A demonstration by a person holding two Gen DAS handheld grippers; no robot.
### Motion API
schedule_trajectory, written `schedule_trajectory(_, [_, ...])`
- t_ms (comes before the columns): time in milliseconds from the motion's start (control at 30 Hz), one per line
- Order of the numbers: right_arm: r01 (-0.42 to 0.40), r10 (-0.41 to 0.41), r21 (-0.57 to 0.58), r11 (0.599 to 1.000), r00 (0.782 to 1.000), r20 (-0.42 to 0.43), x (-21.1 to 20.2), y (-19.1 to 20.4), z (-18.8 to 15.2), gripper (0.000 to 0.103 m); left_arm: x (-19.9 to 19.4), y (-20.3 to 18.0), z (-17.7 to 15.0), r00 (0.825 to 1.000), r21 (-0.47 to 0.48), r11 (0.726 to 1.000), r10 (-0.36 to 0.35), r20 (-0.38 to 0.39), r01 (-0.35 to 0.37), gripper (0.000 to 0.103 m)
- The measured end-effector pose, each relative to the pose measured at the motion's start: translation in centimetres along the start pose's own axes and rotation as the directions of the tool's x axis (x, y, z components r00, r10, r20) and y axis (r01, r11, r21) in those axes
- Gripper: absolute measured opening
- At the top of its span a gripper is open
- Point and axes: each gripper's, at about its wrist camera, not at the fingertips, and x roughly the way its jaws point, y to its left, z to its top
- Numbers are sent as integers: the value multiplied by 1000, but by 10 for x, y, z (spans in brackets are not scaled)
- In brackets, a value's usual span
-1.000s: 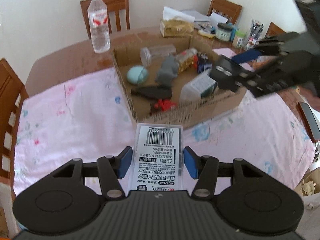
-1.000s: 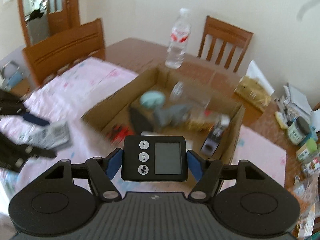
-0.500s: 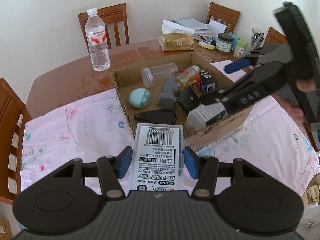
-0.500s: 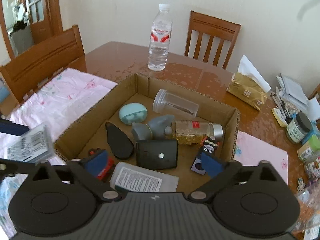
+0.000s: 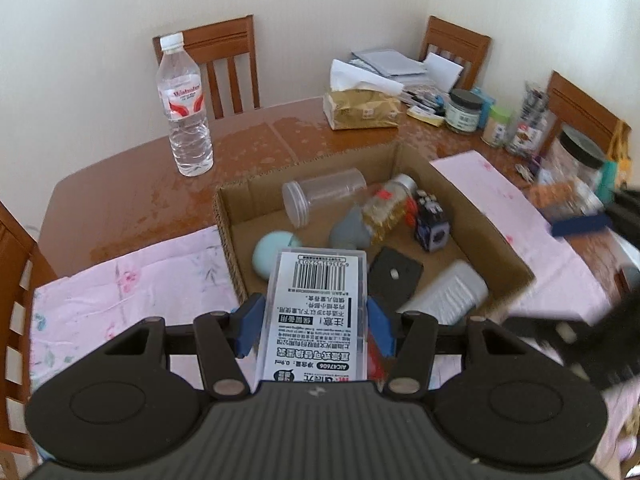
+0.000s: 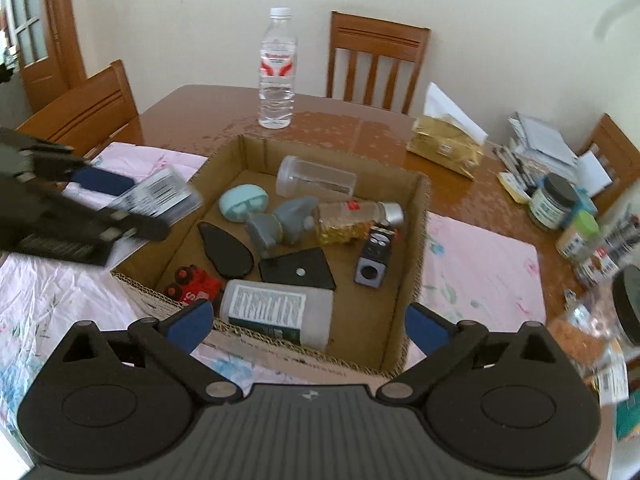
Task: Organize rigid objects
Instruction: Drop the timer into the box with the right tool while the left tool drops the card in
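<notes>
My left gripper (image 5: 315,324) is shut on a clear plastic case (image 5: 320,296) with a barcode label, held over the near left wall of the cardboard box (image 5: 480,236). The right wrist view shows that gripper (image 6: 128,204) and the case (image 6: 164,194) at the box's left rim. My right gripper (image 6: 308,326) stands open and empty above the box's near wall (image 6: 416,240). A black timer (image 6: 298,270) lies face down inside the box, beside a white bottle (image 6: 276,310), a red toy (image 6: 194,282), a teal egg-shaped case (image 6: 244,202) and several other items.
A water bottle (image 6: 277,72) stands behind the box on the brown table (image 6: 192,108). A gold tissue pack (image 6: 444,148), jars (image 6: 554,202) and papers crowd the right side. Pink cloth (image 6: 480,264) lies under the box. Wooden chairs (image 6: 376,60) ring the table.
My right gripper opened and let go of the black timer, which now lies in the box, then drew back. My left gripper carried the case forward over the box's edge.
</notes>
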Motion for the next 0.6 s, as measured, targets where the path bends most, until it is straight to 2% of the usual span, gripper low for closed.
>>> schedule_trajectory(233, [23,-24,82,996,1000,16,-13,-12,-7,103,43,7,14,999,-148,988,43,-16,-45,55])
schedule_trajectory(433, [36,-39,117,993,999,18,-18,-19,-12,103,60,8,10,993,-206,971,119,-18,-120,56])
schedule_trajectory(467, [39,-41,119,992,999,17,-18,-19,-13,103,59,7,10,990,-210,968,141,-8,-139,64])
schedule_trajectory(500, [41,-43,121,992,999,18,-18,-19,-13,103,57,6,9,988,-207,966,156,-1,-153,86])
schedule_trajectory(533, [41,-43,119,992,999,17,-18,-19,-13,103,54,5,9,984,-200,965,175,12,-170,95])
schedule_trajectory(600, [41,-43,114,993,999,17,-18,-18,-13,103,41,-1,8,972,-168,963,226,69,-212,98])
